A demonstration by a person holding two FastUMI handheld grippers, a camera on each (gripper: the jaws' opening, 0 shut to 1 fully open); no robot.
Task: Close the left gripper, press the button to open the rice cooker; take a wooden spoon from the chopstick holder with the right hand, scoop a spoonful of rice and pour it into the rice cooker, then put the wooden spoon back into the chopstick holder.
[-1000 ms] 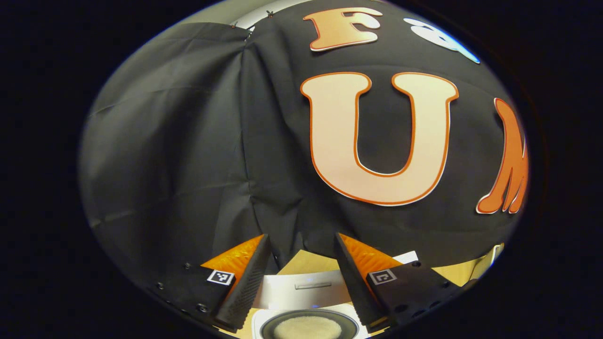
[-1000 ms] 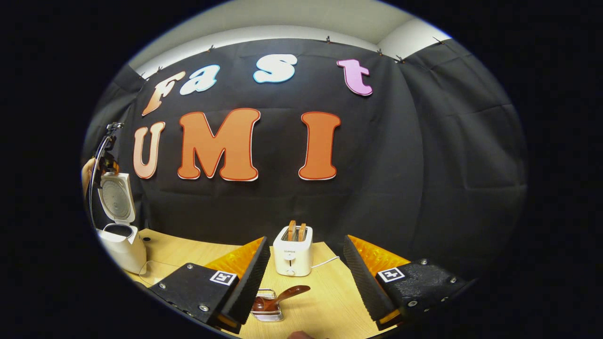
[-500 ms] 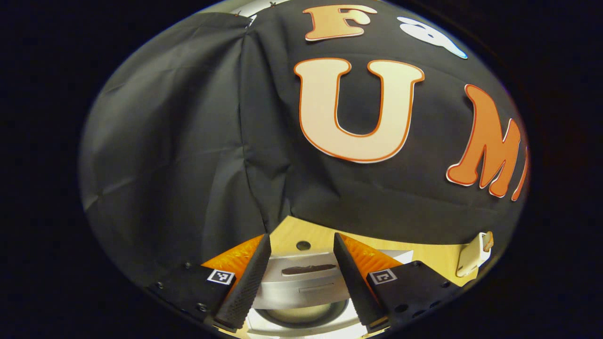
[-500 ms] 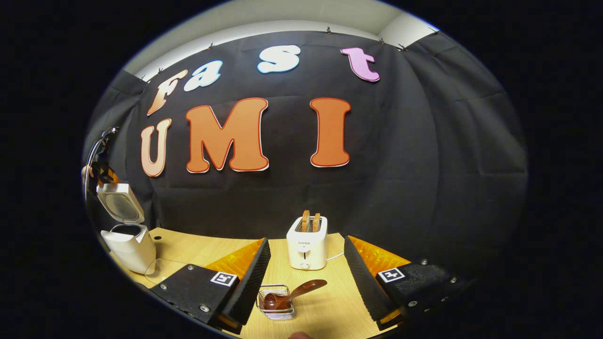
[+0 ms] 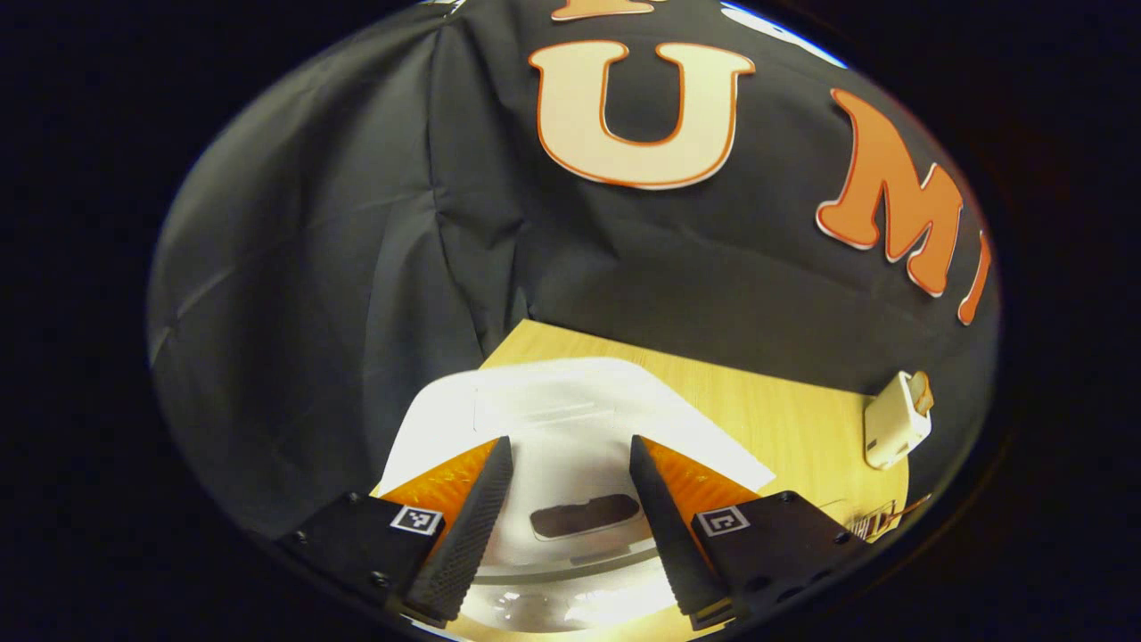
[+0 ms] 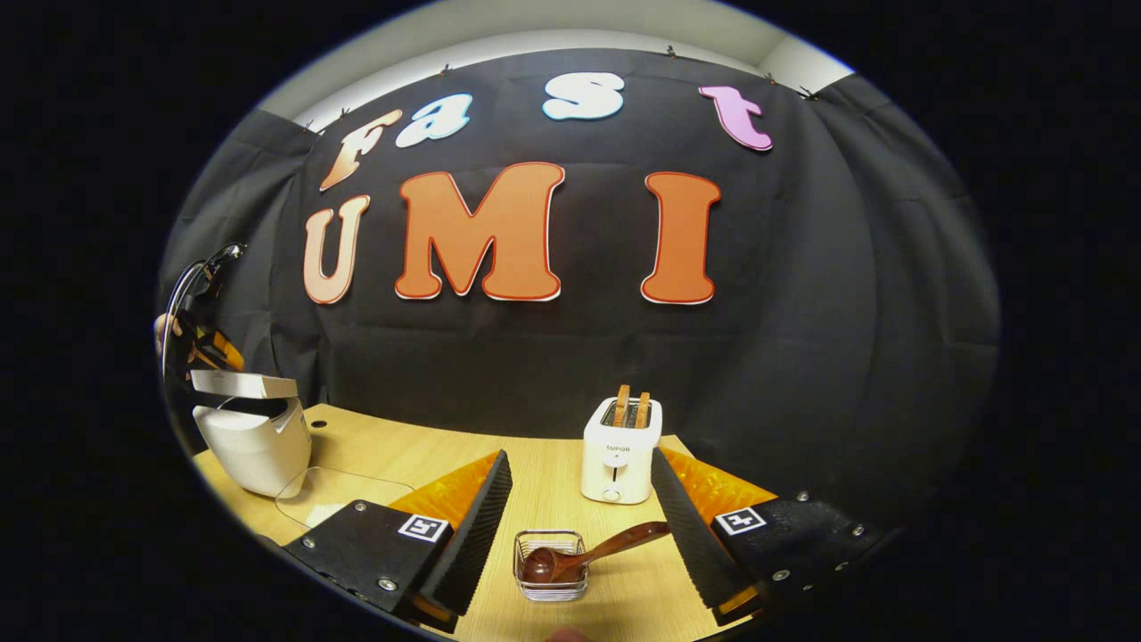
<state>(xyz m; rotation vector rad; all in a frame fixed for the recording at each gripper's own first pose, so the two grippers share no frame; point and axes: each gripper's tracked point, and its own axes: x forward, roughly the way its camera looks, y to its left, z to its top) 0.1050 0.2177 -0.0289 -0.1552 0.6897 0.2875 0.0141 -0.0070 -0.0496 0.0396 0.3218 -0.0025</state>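
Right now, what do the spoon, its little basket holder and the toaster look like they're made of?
Spoon: dark brown wood with a glossy, probably lacquered, sheen. Basket holder: thin shiny metal wire, open mesh. Toaster: smooth matte white casing, likely plastic, though painted metal is possible.

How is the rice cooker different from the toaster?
The rice cooker is wide and rounded, while the toaster is a tall, narrow box. The rice cooker's lid hangs partly open with a gripper above it; the toaster stands alone with toast sticking out. Both are white and sit on the wooden table.
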